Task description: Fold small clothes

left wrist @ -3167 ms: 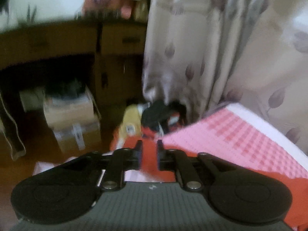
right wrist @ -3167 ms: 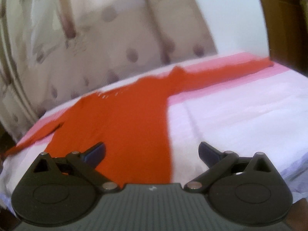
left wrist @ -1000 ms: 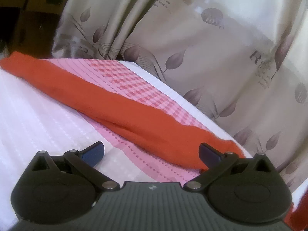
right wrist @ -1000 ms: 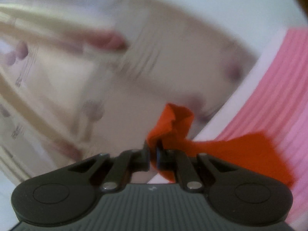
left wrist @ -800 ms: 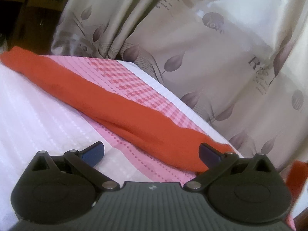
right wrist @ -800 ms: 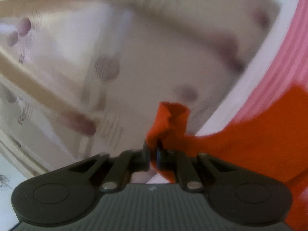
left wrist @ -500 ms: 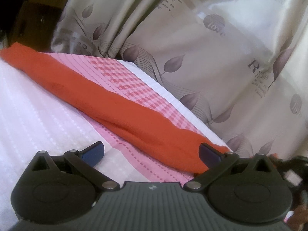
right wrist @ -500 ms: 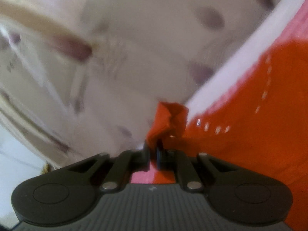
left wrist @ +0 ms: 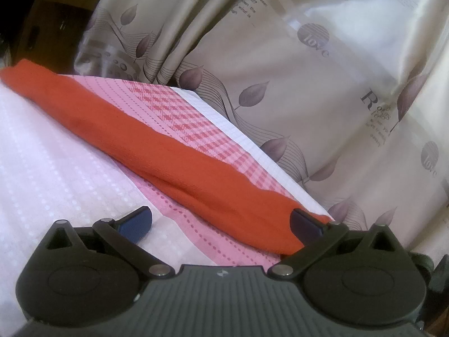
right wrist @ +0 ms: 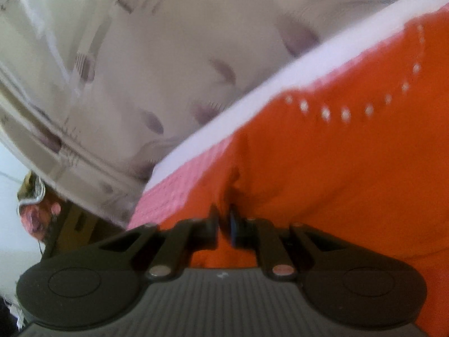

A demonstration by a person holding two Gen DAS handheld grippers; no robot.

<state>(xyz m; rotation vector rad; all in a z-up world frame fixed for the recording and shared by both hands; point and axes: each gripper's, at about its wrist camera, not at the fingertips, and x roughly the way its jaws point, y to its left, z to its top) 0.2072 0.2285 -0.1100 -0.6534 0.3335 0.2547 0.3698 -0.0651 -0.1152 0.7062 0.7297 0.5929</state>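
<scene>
An orange-red garment lies on the bed. In the left wrist view its long folded sleeve [left wrist: 168,146] runs diagonally across the pink-and-white sheet [left wrist: 56,154]. My left gripper [left wrist: 221,220] hangs open just over the sleeve's near end, with its right fingertip [left wrist: 304,223] at the sleeve's edge. In the right wrist view the garment's body [right wrist: 350,168], with a dotted trim line, fills the right side. My right gripper [right wrist: 224,219] sits low on it, its jaws just starting to open. A pinched crease of orange fabric still stands between them.
A beige curtain [left wrist: 308,70] with leaf prints hangs close behind the bed's far edge [right wrist: 252,98]. Dark wooden furniture [left wrist: 42,14] stands at the upper left. A pink object [right wrist: 33,213] shows beyond the bed's corner in the right wrist view.
My right gripper has swung down with the orange fabric, from in front of the curtain onto the garment's body on the bed. The left gripper has stayed open over the sleeve.
</scene>
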